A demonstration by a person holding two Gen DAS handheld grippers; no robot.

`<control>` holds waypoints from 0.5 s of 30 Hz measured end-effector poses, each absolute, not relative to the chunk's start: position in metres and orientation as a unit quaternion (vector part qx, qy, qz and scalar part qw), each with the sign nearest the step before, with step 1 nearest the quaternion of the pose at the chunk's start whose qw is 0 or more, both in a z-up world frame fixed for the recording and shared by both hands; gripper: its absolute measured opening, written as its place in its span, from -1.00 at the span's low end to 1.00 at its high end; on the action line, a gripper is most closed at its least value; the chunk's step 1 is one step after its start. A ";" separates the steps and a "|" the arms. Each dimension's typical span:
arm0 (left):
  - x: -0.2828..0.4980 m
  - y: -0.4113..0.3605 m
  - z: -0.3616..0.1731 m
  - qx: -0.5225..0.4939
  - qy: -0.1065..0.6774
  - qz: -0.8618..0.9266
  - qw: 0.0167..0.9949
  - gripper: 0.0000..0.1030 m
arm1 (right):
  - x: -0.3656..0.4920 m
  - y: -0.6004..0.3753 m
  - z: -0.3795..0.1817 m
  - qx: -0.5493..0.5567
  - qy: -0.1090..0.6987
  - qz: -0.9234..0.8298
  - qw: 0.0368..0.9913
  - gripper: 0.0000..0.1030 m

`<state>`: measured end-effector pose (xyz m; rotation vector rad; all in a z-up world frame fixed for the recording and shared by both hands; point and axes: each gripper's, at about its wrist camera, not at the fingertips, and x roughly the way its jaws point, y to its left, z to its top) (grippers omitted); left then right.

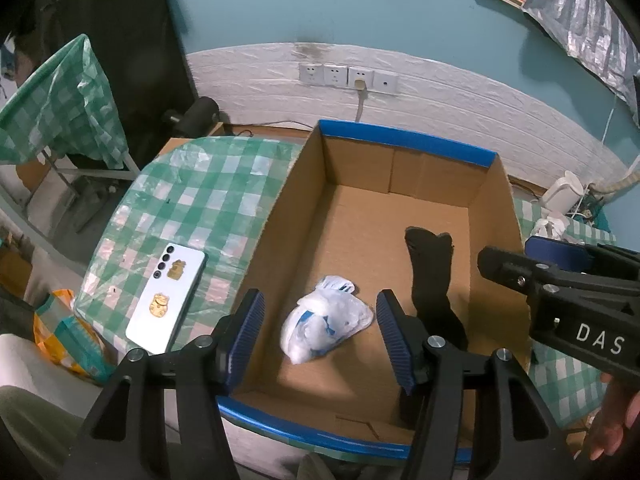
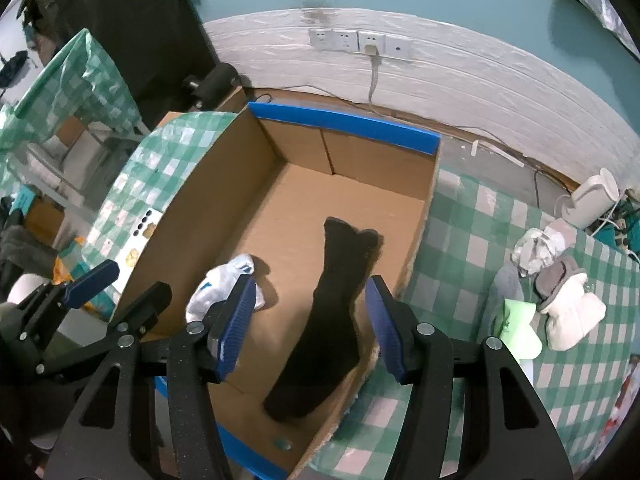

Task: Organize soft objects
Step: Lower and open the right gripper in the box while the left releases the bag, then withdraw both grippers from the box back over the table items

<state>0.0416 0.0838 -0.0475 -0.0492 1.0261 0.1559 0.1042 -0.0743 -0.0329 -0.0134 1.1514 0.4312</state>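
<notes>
An open cardboard box with blue-taped rims stands on a green checked tablecloth. On its floor lie a white-and-blue sock bundle and a black sock, a little apart. My left gripper hangs open over the white bundle, with its blue pads well clear of it on both sides. My right gripper is open above the black sock, which lies stretched out below the gap between the pads and touches neither. Each gripper also shows in the other's view: the right gripper at the box's right wall, the left gripper at its left.
A white phone with gold stickers lies on the cloth left of the box. Right of the box are a white mitten-like pair, a grey piece, a pale green item and crumpled white fabric. A white kettle stands by the wall.
</notes>
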 end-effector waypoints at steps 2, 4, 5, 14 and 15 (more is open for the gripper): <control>0.042 0.081 -0.048 -0.023 0.492 0.071 0.868 0.16 | 0.104 -0.078 -0.033 -0.005 0.540 0.200 0.818 0.12; 0.042 0.078 -0.048 -0.020 0.491 0.068 0.868 0.16 | 0.104 -0.082 -0.033 -0.002 0.540 0.196 0.818 0.12; 0.043 0.076 -0.049 -0.019 0.492 0.066 0.868 0.16 | 0.104 -0.085 -0.033 -0.001 0.540 0.195 0.819 0.12; 0.045 0.060 -0.047 -0.016 0.489 0.049 0.871 0.16 | 0.104 -0.111 -0.031 0.014 0.536 0.178 0.825 0.12; 0.045 0.058 -0.047 -0.018 0.489 0.045 0.871 0.16 | 0.104 -0.114 -0.031 0.015 0.536 0.176 0.825 0.12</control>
